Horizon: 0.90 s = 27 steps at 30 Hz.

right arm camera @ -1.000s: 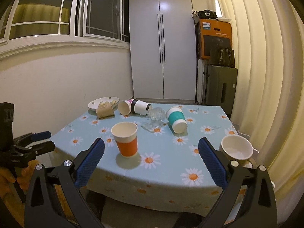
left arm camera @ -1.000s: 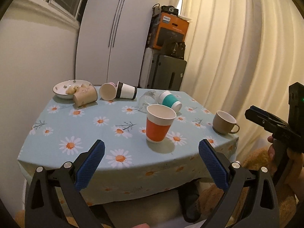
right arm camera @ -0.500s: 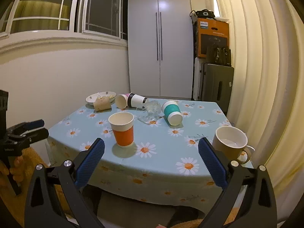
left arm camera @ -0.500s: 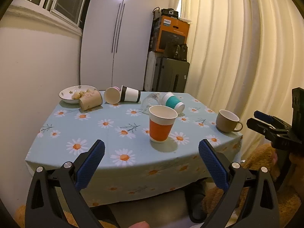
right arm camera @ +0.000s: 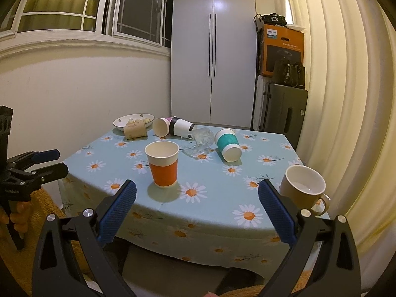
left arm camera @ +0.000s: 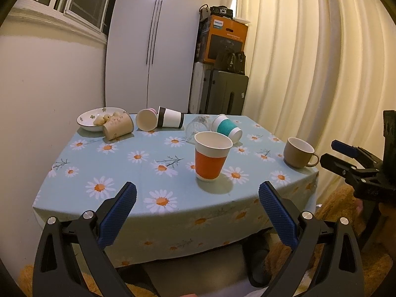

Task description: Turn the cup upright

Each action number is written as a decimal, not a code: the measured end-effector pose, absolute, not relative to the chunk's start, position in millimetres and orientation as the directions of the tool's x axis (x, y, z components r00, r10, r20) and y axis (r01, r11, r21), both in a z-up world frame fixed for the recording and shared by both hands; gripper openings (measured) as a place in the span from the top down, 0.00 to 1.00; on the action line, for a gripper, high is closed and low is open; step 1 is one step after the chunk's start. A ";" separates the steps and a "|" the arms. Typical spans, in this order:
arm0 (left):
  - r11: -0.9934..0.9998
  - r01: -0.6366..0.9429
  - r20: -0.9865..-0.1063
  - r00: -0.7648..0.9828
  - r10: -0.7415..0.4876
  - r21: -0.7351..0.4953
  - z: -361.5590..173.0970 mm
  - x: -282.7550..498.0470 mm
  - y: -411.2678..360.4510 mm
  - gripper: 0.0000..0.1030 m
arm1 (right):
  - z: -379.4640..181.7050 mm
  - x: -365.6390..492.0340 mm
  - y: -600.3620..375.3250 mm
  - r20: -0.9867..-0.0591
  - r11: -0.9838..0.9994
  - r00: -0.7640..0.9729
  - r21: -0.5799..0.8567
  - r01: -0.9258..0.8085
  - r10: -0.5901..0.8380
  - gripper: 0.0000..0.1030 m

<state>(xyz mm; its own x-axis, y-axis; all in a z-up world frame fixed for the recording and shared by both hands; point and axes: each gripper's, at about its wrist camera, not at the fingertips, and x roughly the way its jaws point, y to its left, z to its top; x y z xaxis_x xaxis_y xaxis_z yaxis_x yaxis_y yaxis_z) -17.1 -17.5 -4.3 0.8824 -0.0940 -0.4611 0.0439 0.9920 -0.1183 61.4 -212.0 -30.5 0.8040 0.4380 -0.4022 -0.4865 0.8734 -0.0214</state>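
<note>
An orange paper cup (left arm camera: 212,156) (right arm camera: 164,164) stands upright near the table's front. A teal-banded cup (left arm camera: 226,128) (right arm camera: 227,144), a clear glass (left arm camera: 196,128) (right arm camera: 201,139), a black-banded cup (left arm camera: 170,117) (right arm camera: 181,126), a pink cup (left arm camera: 146,119) (right arm camera: 161,126) and a tan cup (left arm camera: 118,125) (right arm camera: 135,129) lie on their sides at the back. My left gripper (left arm camera: 196,211) is open and empty, off the table's front edge. My right gripper (right arm camera: 196,210) is open and empty at the front right corner.
A brown mug (left arm camera: 298,152) (right arm camera: 304,188) stands upright at the right edge. A bowl of food (left arm camera: 97,118) (right arm camera: 132,120) sits at the back left. The table has a daisy-print cloth (left arm camera: 138,163). A suitcase (right arm camera: 284,110), boxes and curtains stand behind.
Both grippers have pulled back and lower from the table, so it looks farther away. The cups have not moved. Both grippers stay open.
</note>
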 end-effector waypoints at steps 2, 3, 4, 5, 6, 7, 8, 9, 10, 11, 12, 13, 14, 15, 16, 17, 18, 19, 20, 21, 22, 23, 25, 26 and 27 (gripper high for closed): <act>0.993 0.036 -0.462 0.883 -0.085 -0.113 -4.7 -16.9 -17.7 0.06 | -30.5 61.1 -213.0 -0.405 0.876 0.804 -0.015 -0.482 0.435 0.05; 0.992 0.039 -0.462 0.882 -0.089 -0.117 -4.6 -17.1 -17.2 0.06 | -30.3 61.1 -213.7 -0.404 0.877 0.805 -0.013 -0.480 0.434 0.05; 0.992 0.037 -0.462 0.883 -0.087 -0.117 -4.7 -16.7 -16.9 0.06 | -29.9 60.6 -214.2 -0.403 0.879 0.807 -0.011 -0.477 0.432 0.05; 0.993 0.036 -0.462 0.883 -0.086 -0.117 -4.9 -17.0 -16.7 0.06 | -29.4 61.3 -214.5 -0.403 0.880 0.807 -0.010 -0.475 0.431 0.05; 0.992 0.036 -0.463 0.882 -0.088 -0.119 -5.0 -16.7 -16.5 0.06 | -29.0 62.0 -214.9 -0.403 0.881 0.808 -0.009 -0.473 0.430 0.05; 0.992 0.036 -0.463 0.882 -0.087 -0.118 -5.0 -16.7 -16.4 0.06 | -29.0 62.1 -215.0 -0.404 0.880 0.807 -0.009 -0.474 0.431 0.05; 0.993 0.035 -0.463 0.882 -0.085 -0.116 -5.0 -16.7 -16.6 0.06 | -29.1 62.1 -215.0 -0.404 0.881 0.808 -0.010 -0.473 0.430 0.05; 0.992 0.036 -0.463 0.882 -0.087 -0.117 -5.0 -16.8 -16.5 0.06 | -29.0 61.9 -215.2 -0.404 0.881 0.808 -0.010 -0.473 0.429 0.05; 0.992 0.037 -0.463 0.882 -0.087 -0.117 -5.3 -16.9 -16.4 0.06 | -29.1 62.1 -215.5 -0.404 0.880 0.807 -0.009 -0.474 0.431 0.05; 0.993 0.035 -0.464 0.882 -0.086 -0.116 -5.5 -16.9 -16.4 0.06 | -29.1 62.0 -215.4 -0.405 0.881 0.807 -0.009 -0.473 0.430 0.05; 0.992 0.036 -0.463 0.882 -0.086 -0.117 -5.5 -16.9 -16.5 0.06 | -29.3 62.5 -215.7 -0.406 0.882 0.807 -0.009 -0.472 0.428 0.05; 0.992 0.037 -0.464 0.882 -0.087 -0.117 -5.5 -17.0 -16.4 0.06 | -29.2 62.7 -215.9 -0.407 0.882 0.807 -0.009 -0.471 0.427 0.05; 0.993 0.036 -0.464 0.882 -0.086 -0.116 -5.5 -17.0 -16.5 0.06 | -29.1 63.0 -216.5 -0.407 0.882 0.807 -0.008 -0.472 0.428 0.05; 0.993 0.036 -0.464 0.881 -0.086 -0.116 -6.0 -16.8 -16.5 0.06 | -28.9 63.2 -216.3 -0.407 0.882 0.807 -0.009 -0.472 0.428 0.05; 0.993 0.037 -0.465 0.881 -0.087 -0.116 -6.4 -16.7 -16.6 0.06 | -29.0 63.2 -216.3 -0.408 0.882 0.807 -0.009 -0.471 0.427 0.05; 0.993 0.037 -0.466 0.881 -0.086 -0.115 -6.9 -16.3 -16.7 0.06 | -29.0 63.4 -216.7 -0.409 0.882 0.807 -0.010 -0.471 0.426 0.05; 0.993 0.036 -0.467 0.880 -0.085 -0.114 -7.1 -16.3 -16.8 0.06 | -28.9 63.4 -216.7 -0.409 0.882 0.807 -0.010 -0.471 0.426 0.05; 0.993 0.037 -0.467 0.880 -0.087 -0.115 -7.3 -16.3 -16.7 0.06 | -29.1 63.4 -216.6 -0.409 0.882 0.807 -0.009 -0.471 0.426 0.05; 0.993 0.037 -0.468 0.879 -0.087 -0.116 -7.6 -15.8 -16.8 0.06 | -29.5 63.2 -216.5 -0.410 0.882 0.807 -0.009 -0.470 0.426 0.05; 0.993 0.035 -0.468 0.880 -0.084 -0.114 -7.6 -15.7 -16.8 0.06 | -29.4 63.2 -216.6 -0.409 0.882 0.807 -0.009 -0.471 0.426 0.05; 0.993 0.034 -0.468 0.880 -0.084 -0.114 -8.0 -15.9 -17.2 0.06 | -29.3 63.2 -216.5 -0.409 0.882 0.807 -0.009 -0.471 0.426 0.05; 0.993 0.035 -0.468 0.879 -0.085 -0.114 -8.2 -15.7 -17.4 0.06 | -29.4 63.3 -216.6 -0.409 0.882 0.807 -0.009 -0.470 0.426 0.05; 0.993 0.034 -0.469 0.879 -0.083 -0.113 -8.4 -15.7 -17.5 0.06 | -29.6 63.7 -216.7 -0.410 0.883 0.807 -0.008 -0.470 0.426 0.05; 0.993 0.034 -0.469 0.879 -0.084 -0.113 -8.3 -15.6 -17.5 0.06 | -29.7 63.6 -216.6 -0.410 0.883 0.807 -0.009 -0.470 0.425 0.05; 0.993 0.034 -0.469 0.879 -0.084 -0.114 -8.2 -15.6 -17.5 0.06 | -29.6 63.5 -216.7 -0.409 0.883 0.807 -0.010 -0.470 0.425 0.05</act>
<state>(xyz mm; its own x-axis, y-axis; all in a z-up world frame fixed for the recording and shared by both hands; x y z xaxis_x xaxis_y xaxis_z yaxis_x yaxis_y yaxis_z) -15.6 -17.5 -8.2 0.8793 -0.0836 -0.4689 0.0338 0.9929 -0.1136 63.5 -216.7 -29.6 0.8074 0.4249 -0.4093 -0.4696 0.8828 -0.0098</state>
